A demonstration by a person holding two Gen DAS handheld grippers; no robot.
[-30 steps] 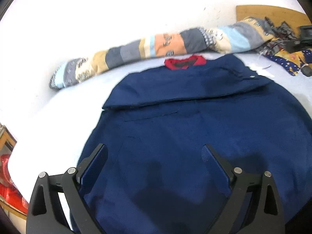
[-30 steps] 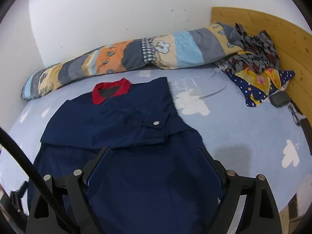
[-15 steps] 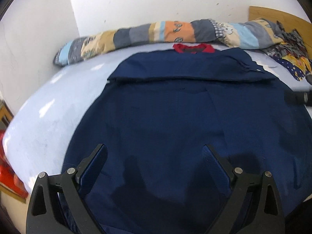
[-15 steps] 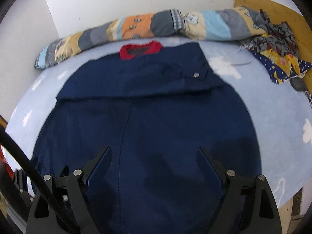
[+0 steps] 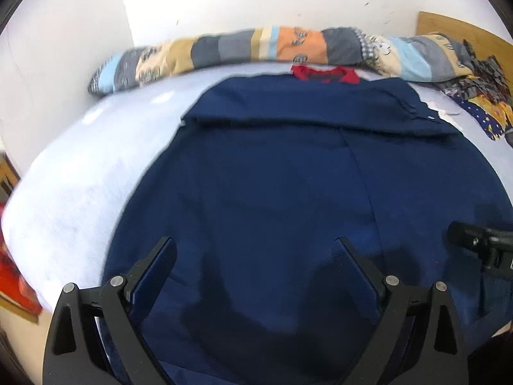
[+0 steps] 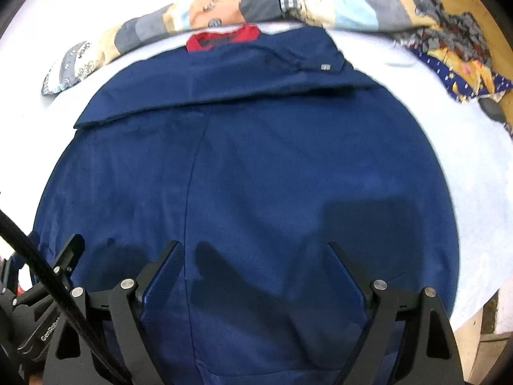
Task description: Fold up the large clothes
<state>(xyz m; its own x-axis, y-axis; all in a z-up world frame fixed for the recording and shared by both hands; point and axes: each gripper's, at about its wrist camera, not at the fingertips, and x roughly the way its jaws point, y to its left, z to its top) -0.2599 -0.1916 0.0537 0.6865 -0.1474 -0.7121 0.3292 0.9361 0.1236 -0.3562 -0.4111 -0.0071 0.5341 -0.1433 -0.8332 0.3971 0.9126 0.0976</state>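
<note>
In the left wrist view the left gripper [image 5: 255, 250] stands with its jaws spread wide at the bottom of the frame, nothing between them but the dark blue garment [image 5: 288, 176] lying beneath. In the right wrist view the right gripper [image 6: 255, 253] is likewise spread, its jaws empty over the lower middle of the same cloth, and their shadow falls on the fabric just ahead. The garment lies flat across the bed [image 5: 80, 176], filling the centre of both frames; its upper part is folded down in a band across the chest, with a small metal snap [image 6: 325, 66] near the band's right end and a red collar [image 6: 221, 37] at the top centre. Above the collar a patchwork quilt roll [image 5: 272, 48] runs along the white wall. At the upper right lies a heap of patterned cloth [image 6: 455, 51] against a wooden headboard [image 5: 455, 29]. The right gripper's tip shows as a black shape at the right edge of the left wrist view.
</note>
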